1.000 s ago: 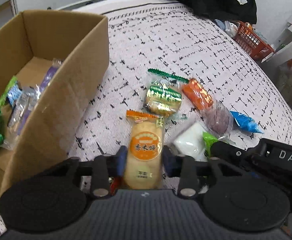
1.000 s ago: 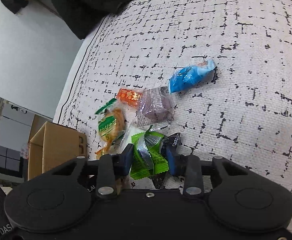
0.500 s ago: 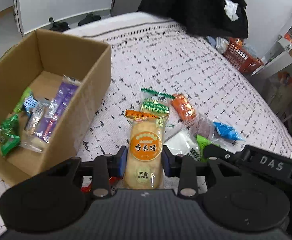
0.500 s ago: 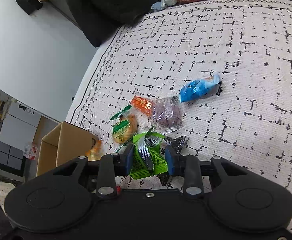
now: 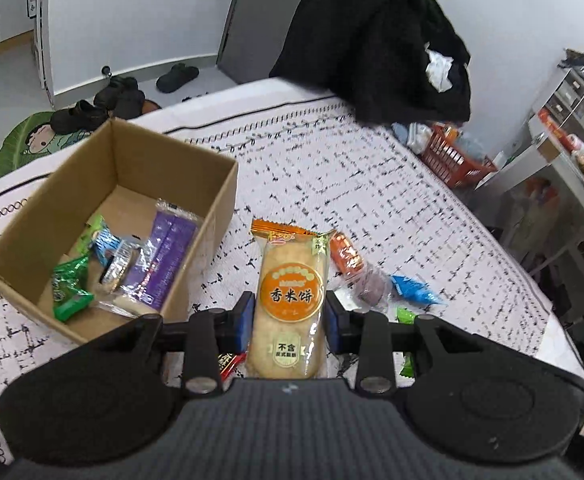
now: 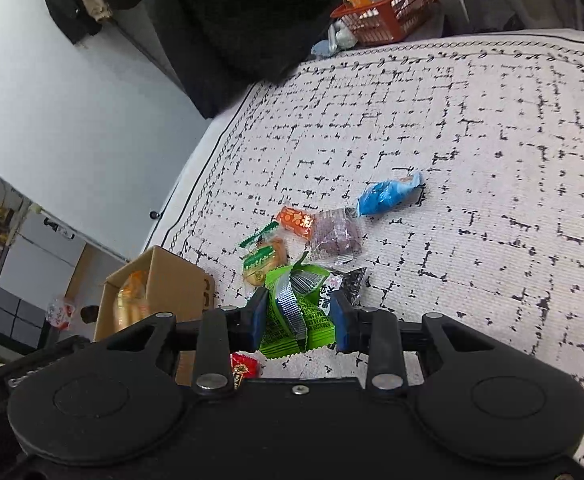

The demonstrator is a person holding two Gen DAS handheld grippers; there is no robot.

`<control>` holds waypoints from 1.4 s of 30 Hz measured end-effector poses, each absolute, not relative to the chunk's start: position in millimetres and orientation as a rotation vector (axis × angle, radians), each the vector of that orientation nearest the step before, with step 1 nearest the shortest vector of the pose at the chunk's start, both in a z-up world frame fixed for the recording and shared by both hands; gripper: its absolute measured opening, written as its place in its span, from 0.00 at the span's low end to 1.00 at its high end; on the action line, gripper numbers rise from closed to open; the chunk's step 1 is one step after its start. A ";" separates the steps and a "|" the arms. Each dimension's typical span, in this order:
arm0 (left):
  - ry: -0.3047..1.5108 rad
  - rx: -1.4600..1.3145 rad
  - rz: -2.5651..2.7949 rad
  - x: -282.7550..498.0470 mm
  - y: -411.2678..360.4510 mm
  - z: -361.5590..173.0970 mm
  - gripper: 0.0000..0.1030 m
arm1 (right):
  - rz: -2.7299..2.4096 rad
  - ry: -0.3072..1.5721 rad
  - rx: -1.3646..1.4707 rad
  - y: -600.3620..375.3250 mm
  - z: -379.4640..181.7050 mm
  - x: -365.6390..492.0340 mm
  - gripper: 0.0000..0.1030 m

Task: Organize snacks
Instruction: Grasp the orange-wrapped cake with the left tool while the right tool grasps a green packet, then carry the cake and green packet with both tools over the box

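Bed cover [image 6: 472, 128] — white, black dash pattern.
Cardboard box [image 5: 207, 216] — open, near the cover's edge, holding wrapped snacks, among them a purple packet [image 5: 167, 256].
Left gripper [image 5: 287, 316] — clamped on a rice cracker pack [image 5: 289, 300], raised beside the box.
Right gripper [image 6: 299, 318] — closed around a green snack packet [image 6: 296, 312] at the loose pile.
Blue packet [image 6: 388, 194] — lying on the cover at the pile's far end.

You get even, soft indoor light in both views, bright enough to read the print on the rice cracker packet [image 5: 287, 300]. Shadows under the snacks on the bedspread [image 6: 492, 140] are faint and short. Straight edges bow strongly toward the frame borders. The cardboard box [image 6: 163, 280] looks smeared in the right wrist view.
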State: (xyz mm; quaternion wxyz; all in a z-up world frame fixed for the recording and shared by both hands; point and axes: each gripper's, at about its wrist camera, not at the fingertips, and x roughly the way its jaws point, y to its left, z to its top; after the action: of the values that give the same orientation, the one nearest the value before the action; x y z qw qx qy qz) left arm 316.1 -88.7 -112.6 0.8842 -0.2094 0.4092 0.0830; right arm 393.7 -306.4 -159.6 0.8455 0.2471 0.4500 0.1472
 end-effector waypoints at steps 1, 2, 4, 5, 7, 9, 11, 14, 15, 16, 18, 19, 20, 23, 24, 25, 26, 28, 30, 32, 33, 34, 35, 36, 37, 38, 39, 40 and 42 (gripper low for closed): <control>0.845 -0.436 0.169 313.5 -88.2 -109.0 0.34 | 0.303 0.940 0.521 -306.9 -155.3 390.3 0.31; 0.837 -0.434 0.165 310.3 -87.4 -105.1 0.34 | 0.301 0.931 0.521 -306.9 -151.5 387.0 0.31; 0.823 -0.433 0.161 304.1 -85.0 -97.6 0.34 | 0.297 0.913 0.525 -306.6 -144.4 380.1 0.31; 0.817 -0.435 0.162 300.6 -83.0 -94.7 0.34 | 0.295 0.909 0.524 -306.0 -141.5 376.2 0.31; 0.805 -0.439 0.162 293.8 -79.2 -89.2 0.34 | 0.289 0.902 0.526 -305.6 -136.5 367.6 0.31; 0.794 -0.442 0.162 287.1 -76.1 -83.7 0.34 | 0.286 0.897 0.530 -304.0 -132.8 361.1 0.31; 0.783 -0.446 0.159 281.4 -73.1 -79.1 0.34 | 0.287 0.885 0.526 -302.3 -126.7 354.1 0.31; 0.766 -0.454 0.156 273.4 -69.2 -72.7 0.34 | 0.286 0.866 0.520 -300.2 -116.1 345.8 0.31; 0.760 -0.458 0.155 270.5 -67.4 -70.7 0.34 | 0.287 0.860 0.517 -299.2 -112.9 343.4 0.31; 0.755 -0.461 0.155 267.8 -65.8 -69.0 0.34 | 0.288 0.854 0.515 -298.0 -109.5 341.1 0.31; 0.745 -0.469 0.154 262.4 -62.1 -65.6 0.34 | 0.295 0.842 0.503 -294.3 -102.5 336.8 0.31; 0.740 -0.474 0.154 260.0 -60.4 -64.0 0.34 | 0.298 0.834 0.495 -292.2 -99.1 334.8 0.31; 0.735 -0.479 0.154 257.4 -58.2 -62.3 0.34 | 0.299 0.828 0.485 -289.7 -95.8 333.2 0.32; 0.721 -0.490 0.154 250.1 -51.9 -58.0 0.34 | 0.306 0.818 0.464 -282.2 -86.6 328.2 0.32; 0.717 -0.495 0.155 248.1 -49.2 -56.4 0.34 | 0.309 0.815 0.458 -279.3 -84.1 326.8 0.32; 0.714 -0.501 0.156 246.3 -46.7 -55.3 0.34 | 0.308 0.815 0.450 -276.3 -82.0 325.5 0.32; 0.712 -0.506 0.157 244.6 -44.2 -54.6 0.34 | 0.309 0.814 0.441 -273.0 -79.9 324.3 0.32; 0.704 -0.517 0.160 241.4 -38.9 -52.2 0.34 | 0.313 0.807 0.425 -266.9 -75.8 321.9 0.32; 0.695 -0.525 0.162 239.1 -34.1 -49.9 0.34 | 0.322 0.800 0.413 -260.3 -71.7 319.8 0.32; 0.689 -0.533 0.163 236.3 -30.1 -48.8 0.34 | 0.331 0.795 0.405 -254.0 -68.3 317.9 0.32; 0.686 -0.539 0.165 234.9 -27.2 -48.6 0.34 | 0.335 0.794 0.399 -250.7 -66.6 317.4 0.32; 0.684 -0.543 0.165 233.8 -24.4 -48.3 0.34 | 0.338 0.792 0.395 -247.7 -65.1 316.6 0.32; 0.682 -0.549 0.167 233.1 -22.0 -48.3 0.34 | 0.342 0.790 0.391 -244.3 -63.5 316.1 0.32; 0.681 -0.553 0.168 232.6 -19.9 -48.3 0.34 | 0.345 0.790 0.387 -240.8 -62.1 315.7 0.32; 0.680 -0.557 0.169 232.0 -17.6 -48.5 0.34 | 0.349 0.790 0.384 -237.4 -60.7 315.5 0.32; 0.679 -0.562 0.170 231.6 -15.0 -48.7 0.34 | 0.354 0.789 0.380 -234.0 -59.4 314.8 0.32; 0.678 -0.568 0.171 231.3 -12.1 -49.1 0.34 | 0.357 0.788 0.376 -230.8 -58.2 314.8 0.32; 0.677 -0.572 0.172 230.1 -9.2 -49.2 0.34 | 0.360 0.787 0.372 -227.3 -57.0 314.9 0.32; 0.676 -0.583 0.176 230.0 -4.1 -50.3 0.34 | 0.368 0.788 0.365 -220.6 -55.6 315.2 0.32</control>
State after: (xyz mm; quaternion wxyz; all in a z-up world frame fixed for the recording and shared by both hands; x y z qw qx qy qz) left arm 230.0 -4.1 -50.3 0.8983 -0.2816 0.3264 0.0852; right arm 315.2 -220.6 -55.6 0.8908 0.1757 0.3796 0.1773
